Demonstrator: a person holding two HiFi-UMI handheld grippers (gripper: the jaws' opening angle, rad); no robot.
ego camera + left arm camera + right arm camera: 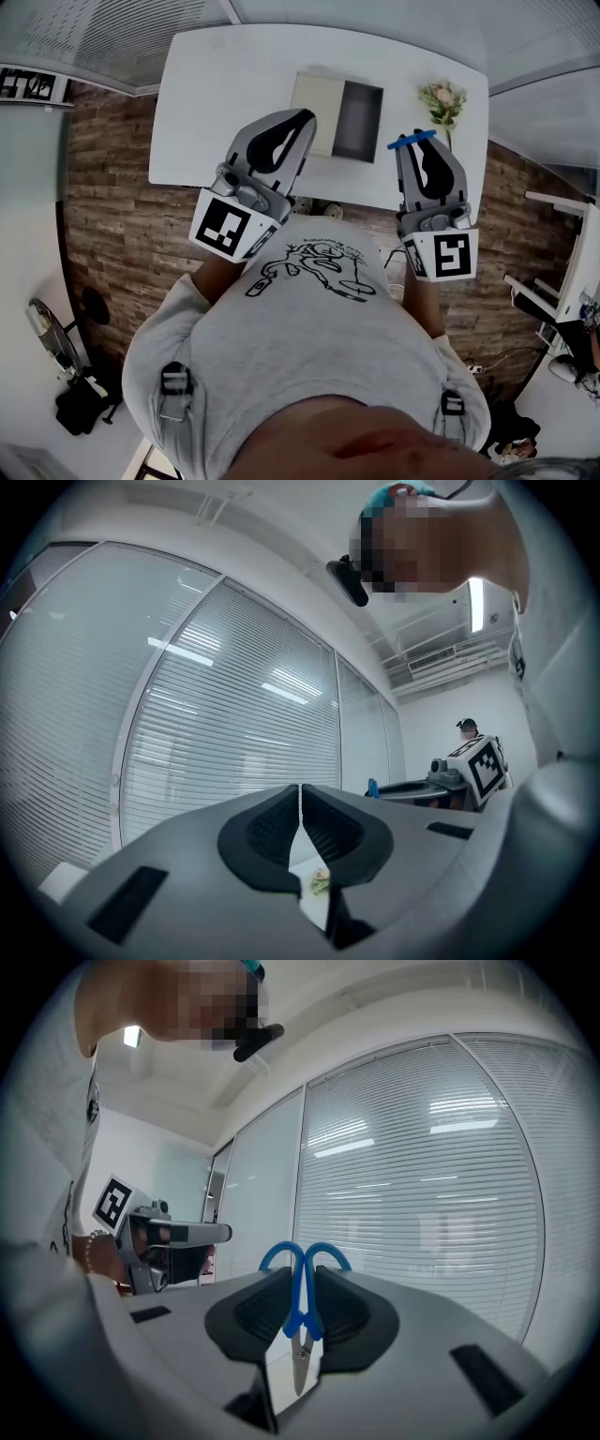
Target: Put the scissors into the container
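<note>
Blue-handled scissors (412, 141) stick out crosswise at the tip of my right gripper (422, 152), which is shut on them just above the near edge of the white table (225, 84). In the right gripper view the scissors (301, 1274) stand upright between the pads, blue loops up and blades pointing down. The container (321, 101), a shallow box with a pale left half and a dark open right half, lies on the table ahead, between the two grippers. My left gripper (296, 120) hovers by the container's near left corner. Its jaws (300, 808) are shut with nothing in them.
A small bunch of flowers (442, 98) stands on the table to the right of the container. Wood-pattern floor shows around the table. Glass walls with blinds (441, 1194) fill both gripper views. The person's grey shirt fills the lower head view.
</note>
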